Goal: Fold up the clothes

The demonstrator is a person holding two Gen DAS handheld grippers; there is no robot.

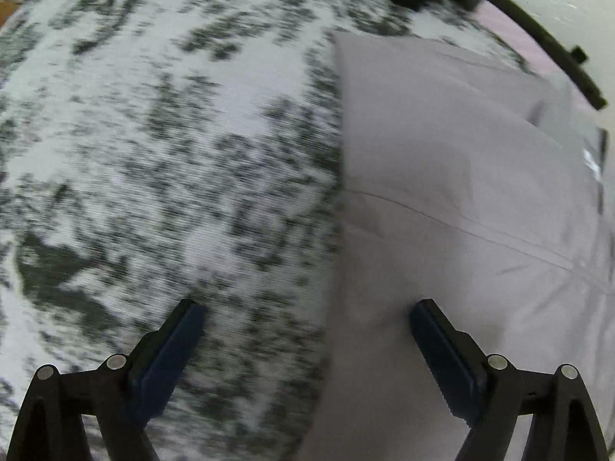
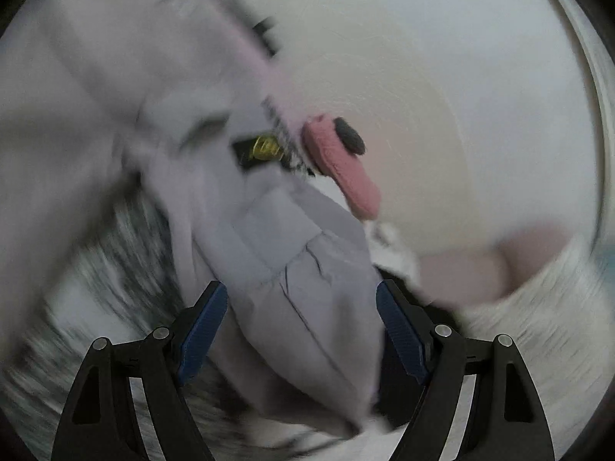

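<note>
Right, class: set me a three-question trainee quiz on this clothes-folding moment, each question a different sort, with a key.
1. True or false: the left gripper is shut on the pale lilac garment.
2. The garment lies on: A) bare wood B) a grey-and-white mottled cover C) a tiled floor?
3. What colour are the pads of the right gripper?

Key: 1 false; 2 B; 3 blue.

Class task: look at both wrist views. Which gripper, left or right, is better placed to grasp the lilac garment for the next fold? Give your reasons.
Probably the right gripper: a bunched fold of the garment already sits between its open fingers. The left gripper is open astride the garment's edge, half over the mottled cover, with only flat cloth ahead.
</note>
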